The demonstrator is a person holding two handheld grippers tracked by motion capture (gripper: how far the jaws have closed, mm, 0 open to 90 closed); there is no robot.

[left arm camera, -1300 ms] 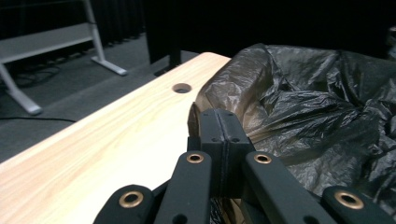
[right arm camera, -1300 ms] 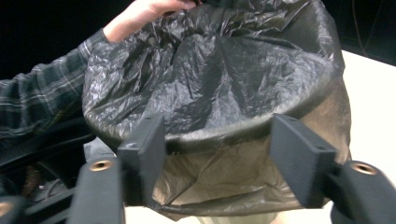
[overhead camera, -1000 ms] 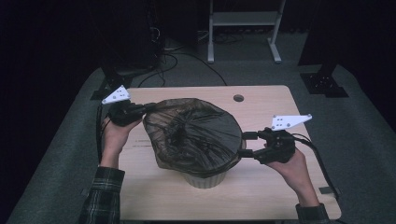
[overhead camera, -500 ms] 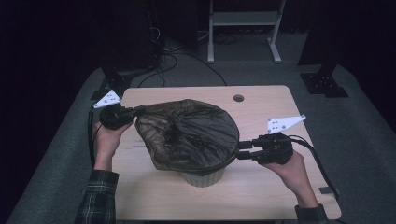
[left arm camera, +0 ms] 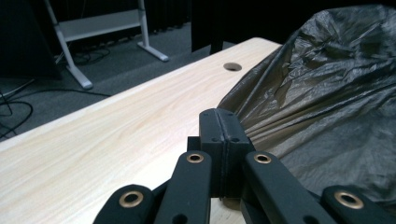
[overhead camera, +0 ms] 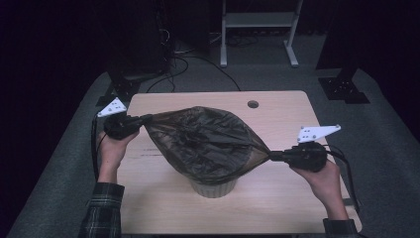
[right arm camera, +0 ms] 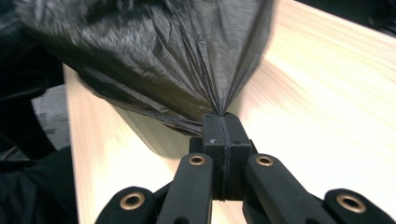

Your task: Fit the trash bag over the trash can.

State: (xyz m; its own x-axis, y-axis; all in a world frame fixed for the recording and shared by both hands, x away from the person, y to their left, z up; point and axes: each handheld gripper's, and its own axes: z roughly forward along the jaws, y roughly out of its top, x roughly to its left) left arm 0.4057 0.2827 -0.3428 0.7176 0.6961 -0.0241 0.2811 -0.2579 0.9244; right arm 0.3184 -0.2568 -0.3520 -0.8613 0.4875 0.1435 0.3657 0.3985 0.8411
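since a second ago your two hands have drawn apart and the mouth of the bin liner [overhead camera: 205,141], then a rounded hoop, is pulled into a long, taut almond shape. your right gripper [overhead camera: 277,156] has just been closing, and its jaws are now pressed together on a gathered pinch of the liner's rim, the plastic fanning out from the pinch in the right gripper view [right arm camera: 219,123]. your left gripper [overhead camera: 143,119] has its jaws closed too, clamped on the opposite edge of the rim; in the left gripper view [left arm camera: 224,126] the dark film [left arm camera: 322,93] spreads away to the right of the closed pads.

the liner hangs stretched between the two grippers above a pale, round waste bin [overhead camera: 214,187], which stands upright on the light wooden table [overhead camera: 163,208] near its front edge. the bin's lower wall shows beneath the sagging plastic; whether the liner's rim sits around the bin's lip or merely hovers over it cannot be told.

the long axis of the stretched mouth runs from your left gripper, farther back on the table, down to your right gripper, nearer you. the bin lies below and between them, a little closer to your right hand. the coming move likely turns on lowering both held edges evenly so the mouth drops around the bin's rim.
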